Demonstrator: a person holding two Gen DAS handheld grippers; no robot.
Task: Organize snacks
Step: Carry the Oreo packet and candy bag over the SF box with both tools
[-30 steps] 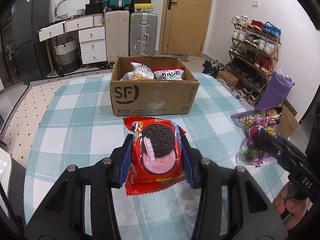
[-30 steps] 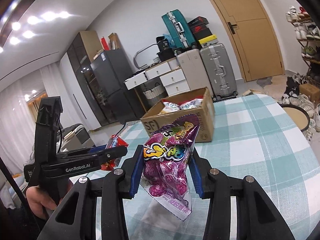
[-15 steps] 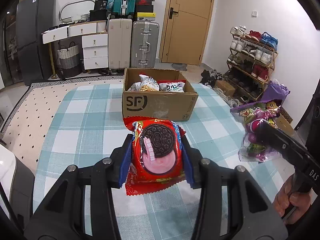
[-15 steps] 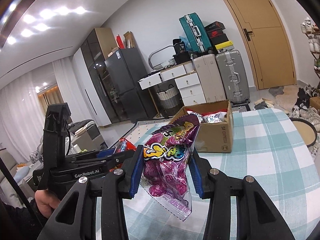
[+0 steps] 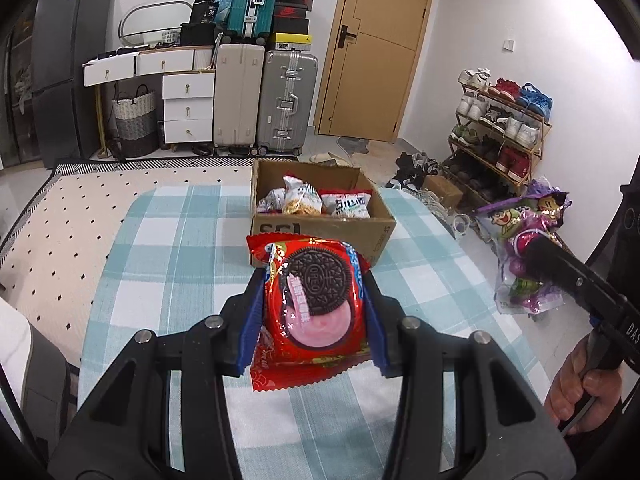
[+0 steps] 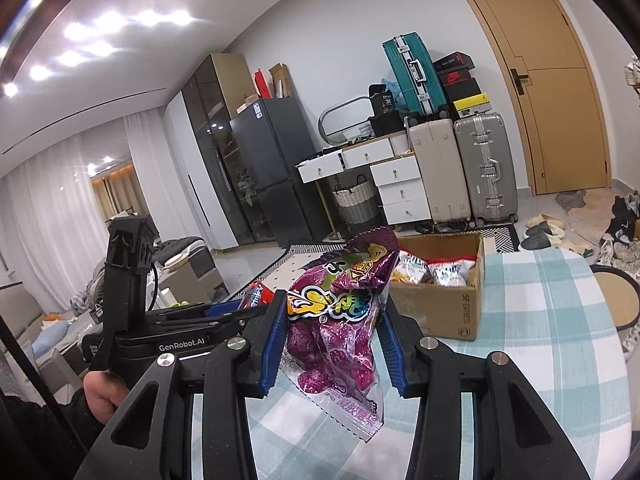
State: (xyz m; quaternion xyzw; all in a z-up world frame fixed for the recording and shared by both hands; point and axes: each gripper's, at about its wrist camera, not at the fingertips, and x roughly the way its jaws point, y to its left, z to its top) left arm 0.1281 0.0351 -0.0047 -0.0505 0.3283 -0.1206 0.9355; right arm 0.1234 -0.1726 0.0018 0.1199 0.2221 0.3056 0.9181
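Jaws of your left gripper (image 5: pixel 315 312) clamp the red Oreo biscuit packet (image 5: pixel 314 304) with the open brown cardboard box (image 5: pixel 320 229) dead ahead, while your right gripper (image 6: pixel 332 354), pinching the purple candy bag (image 6: pixel 340 320), has the box off to its right.

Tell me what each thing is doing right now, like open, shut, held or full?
Left gripper: shut on the Oreo packet.
Oreo packet: sealed, held above the table.
Right gripper: shut on the purple candy bag.
Purple candy bag: sealed, held up.
Cardboard box: open, snacks inside.
Door: shut.
White top drawers: pulled open.
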